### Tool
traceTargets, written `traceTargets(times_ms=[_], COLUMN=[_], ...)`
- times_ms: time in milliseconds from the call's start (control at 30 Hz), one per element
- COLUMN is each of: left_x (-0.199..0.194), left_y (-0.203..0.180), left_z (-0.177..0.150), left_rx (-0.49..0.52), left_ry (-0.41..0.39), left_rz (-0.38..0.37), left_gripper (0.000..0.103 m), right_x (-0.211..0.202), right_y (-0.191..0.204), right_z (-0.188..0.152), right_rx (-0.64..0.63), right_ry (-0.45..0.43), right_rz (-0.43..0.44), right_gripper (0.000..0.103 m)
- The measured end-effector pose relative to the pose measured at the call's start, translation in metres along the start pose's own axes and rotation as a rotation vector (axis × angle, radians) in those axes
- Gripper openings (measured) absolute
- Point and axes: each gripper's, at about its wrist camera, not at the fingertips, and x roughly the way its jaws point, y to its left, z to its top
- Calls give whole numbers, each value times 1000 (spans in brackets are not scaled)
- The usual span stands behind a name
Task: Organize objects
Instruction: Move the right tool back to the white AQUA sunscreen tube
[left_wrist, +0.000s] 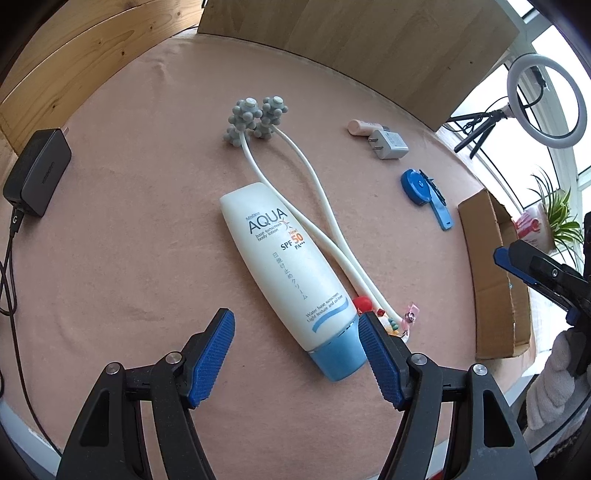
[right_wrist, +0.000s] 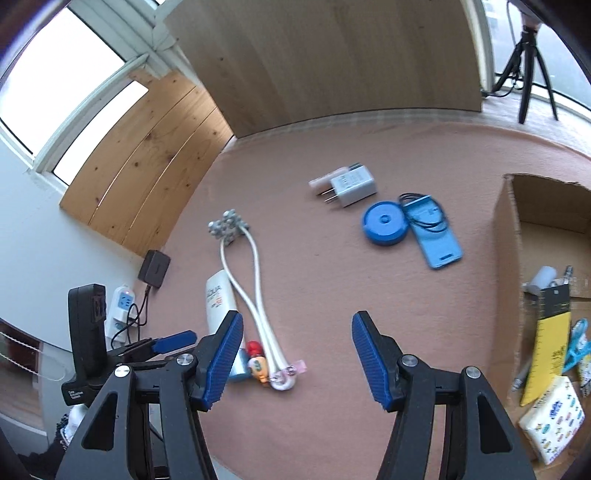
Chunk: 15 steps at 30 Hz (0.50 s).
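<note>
The left gripper (left_wrist: 295, 354) hangs wide open and empty over the sunscreen tube (left_wrist: 291, 273), its blue cap toward the gripper's right pad; the tube's long axis runs from 5 o'clock (cap) up to 11. The right gripper (right_wrist: 297, 354) is likewise spread and empty. The cardboard box (right_wrist: 506, 258) at 3 o'clock already holds several items; tube, massager (right_wrist: 240, 266), charger (right_wrist: 354, 184) and blue disc (right_wrist: 384, 223) remain on the cloth, so roughly midway, I judge.

The sunscreen tube (left_wrist: 291, 273) reads "AQUA", "SPF 50 PA+++", "Water base sunscreen", plus some Japanese characters.
</note>
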Motion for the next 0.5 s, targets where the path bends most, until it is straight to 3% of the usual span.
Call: traceTargets(times_ms=[200,300,500], left_x=[1,1,6], left_y=[3,4,7], left_z=[-1,-1,0], left_rx=[2,-2,-16], left_ry=[4,8,19], left_rz=[-15,-20,-53], left_gripper=[73,73,72], right_x=[47,64,93], right_y=[23,33,54], right_z=[4,4,5], right_rx=[-6,-12,-62], right_ry=[108,152,229], right_rz=[93,130,145], right_gripper=[57,51,44])
